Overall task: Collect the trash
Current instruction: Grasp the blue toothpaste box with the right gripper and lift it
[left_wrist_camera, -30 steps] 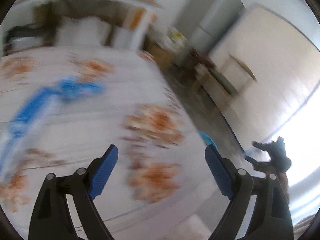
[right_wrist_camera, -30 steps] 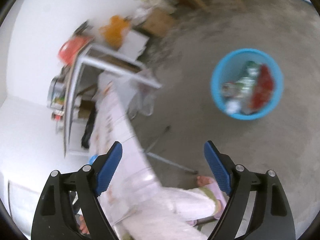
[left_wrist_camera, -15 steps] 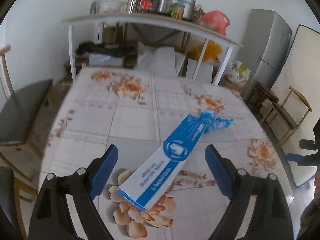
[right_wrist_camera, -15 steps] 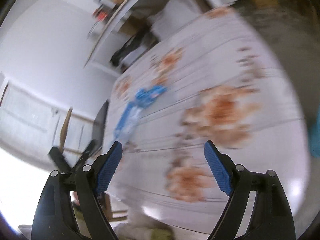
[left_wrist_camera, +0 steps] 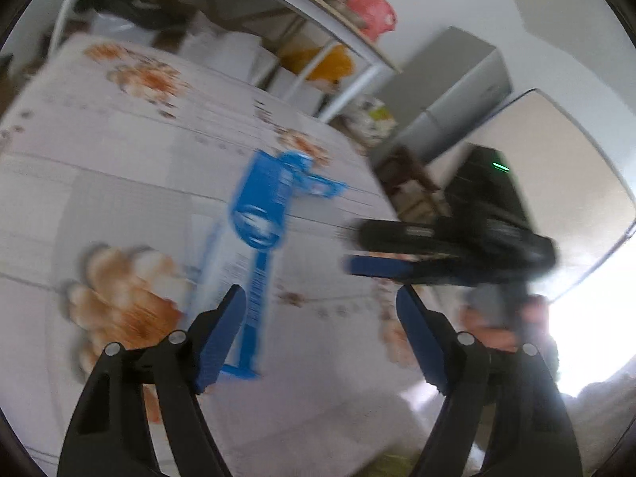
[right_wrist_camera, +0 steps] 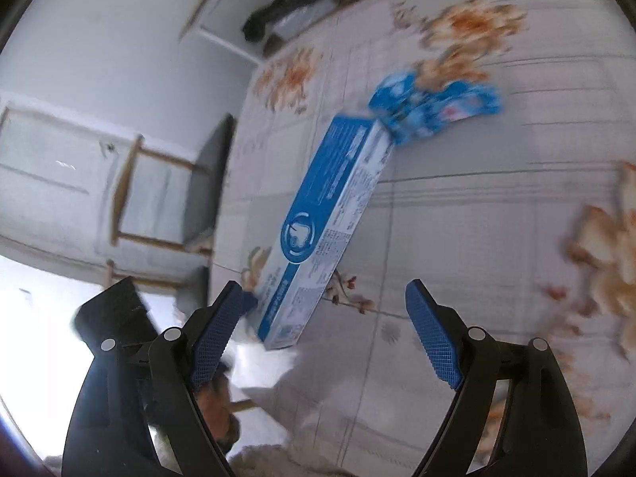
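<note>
A long blue and white toothpaste box [right_wrist_camera: 330, 214] lies on the flowered tablecloth [right_wrist_camera: 477, 238], with a crumpled blue wrapper [right_wrist_camera: 433, 107] at its far end. In the left wrist view the box [left_wrist_camera: 254, 246] is blurred and the wrapper [left_wrist_camera: 314, 179] lies beyond it. My left gripper [left_wrist_camera: 322, 314] is open and empty, its left finger close over the box's near end. My right gripper [right_wrist_camera: 324, 314] is open and empty just short of the box's near end; it also shows in the left wrist view [left_wrist_camera: 397, 250], side-on at the right.
A white shelf rack [left_wrist_camera: 302, 8] with bags and pots stands behind the table. A grey fridge [left_wrist_camera: 457, 91] is at the back right. A wooden chair [right_wrist_camera: 167, 183] stands by the table's left edge. The left gripper's black body [right_wrist_camera: 115, 318] shows at the lower left.
Both grippers have swung in toward the box and wrapper. The right gripper, earlier aimed at the blue bin on the floor, has turned to the table and now appears in the left wrist view.
</note>
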Demonstrator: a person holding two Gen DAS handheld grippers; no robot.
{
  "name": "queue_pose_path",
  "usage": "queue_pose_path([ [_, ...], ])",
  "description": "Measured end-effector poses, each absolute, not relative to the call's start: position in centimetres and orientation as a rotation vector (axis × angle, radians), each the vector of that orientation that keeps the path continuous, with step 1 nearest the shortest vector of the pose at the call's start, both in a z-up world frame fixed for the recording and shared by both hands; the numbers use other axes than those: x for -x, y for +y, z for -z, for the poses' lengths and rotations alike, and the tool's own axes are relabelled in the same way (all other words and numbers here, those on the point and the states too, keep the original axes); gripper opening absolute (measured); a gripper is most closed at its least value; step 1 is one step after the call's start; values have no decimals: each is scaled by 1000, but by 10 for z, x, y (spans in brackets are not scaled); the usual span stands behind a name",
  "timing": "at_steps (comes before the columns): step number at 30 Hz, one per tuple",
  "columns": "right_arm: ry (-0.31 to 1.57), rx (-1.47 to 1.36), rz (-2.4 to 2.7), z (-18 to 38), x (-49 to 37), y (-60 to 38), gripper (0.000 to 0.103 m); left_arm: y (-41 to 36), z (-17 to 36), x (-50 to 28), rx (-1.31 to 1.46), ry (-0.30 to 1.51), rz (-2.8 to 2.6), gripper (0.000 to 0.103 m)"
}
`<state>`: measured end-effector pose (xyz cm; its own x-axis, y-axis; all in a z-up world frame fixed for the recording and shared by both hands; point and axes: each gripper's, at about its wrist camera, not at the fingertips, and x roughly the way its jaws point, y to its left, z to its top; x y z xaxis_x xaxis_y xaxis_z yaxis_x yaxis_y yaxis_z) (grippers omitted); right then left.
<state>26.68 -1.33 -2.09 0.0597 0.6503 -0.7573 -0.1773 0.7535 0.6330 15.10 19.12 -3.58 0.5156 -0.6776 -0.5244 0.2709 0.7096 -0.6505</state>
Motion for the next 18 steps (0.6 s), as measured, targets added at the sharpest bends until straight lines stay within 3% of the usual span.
queue_pose_path([
  [7,1400,-321,-615,23,-267,20,81,180,25,-134,546,796,649,74],
  [18,1446,-329,-429,35,-288,33,82,235,20,-108,604,727,520,73],
])
